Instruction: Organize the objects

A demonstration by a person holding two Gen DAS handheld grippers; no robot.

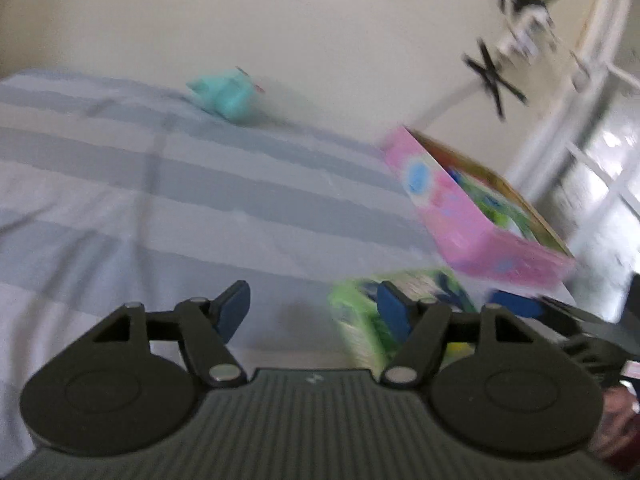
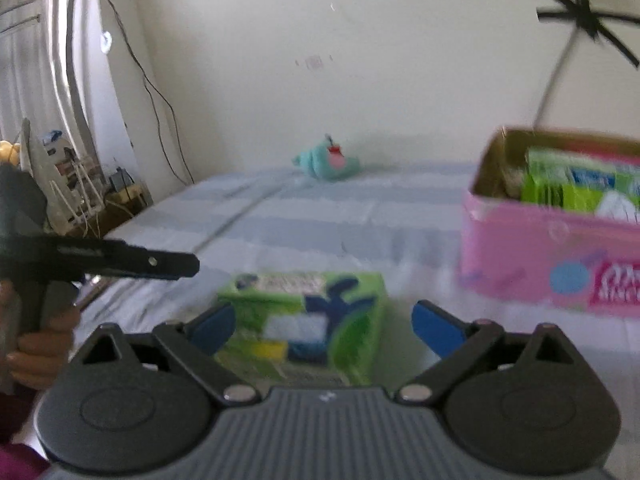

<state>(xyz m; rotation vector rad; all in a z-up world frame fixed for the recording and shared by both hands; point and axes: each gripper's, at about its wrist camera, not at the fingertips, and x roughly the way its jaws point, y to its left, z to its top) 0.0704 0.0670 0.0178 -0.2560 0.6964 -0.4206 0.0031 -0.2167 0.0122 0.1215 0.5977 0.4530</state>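
Observation:
A green box (image 2: 316, 324) lies on the striped bed sheet (image 2: 320, 216) between the open fingers of my right gripper (image 2: 324, 326), not gripped. It also shows in the left wrist view (image 1: 360, 320), right of my open, empty left gripper (image 1: 314, 306). A pink box (image 2: 552, 256) with green packs inside stands to the right; in the left wrist view the pink box (image 1: 472, 216) is at the right. The left gripper also shows at the left of the right wrist view (image 2: 160, 266).
A teal plush toy (image 2: 326, 162) lies at the far edge of the bed by the wall; it also shows in the left wrist view (image 1: 228, 94). Curtains and a cluttered stand (image 2: 76, 184) are left of the bed. A window (image 1: 600, 168) is at the right.

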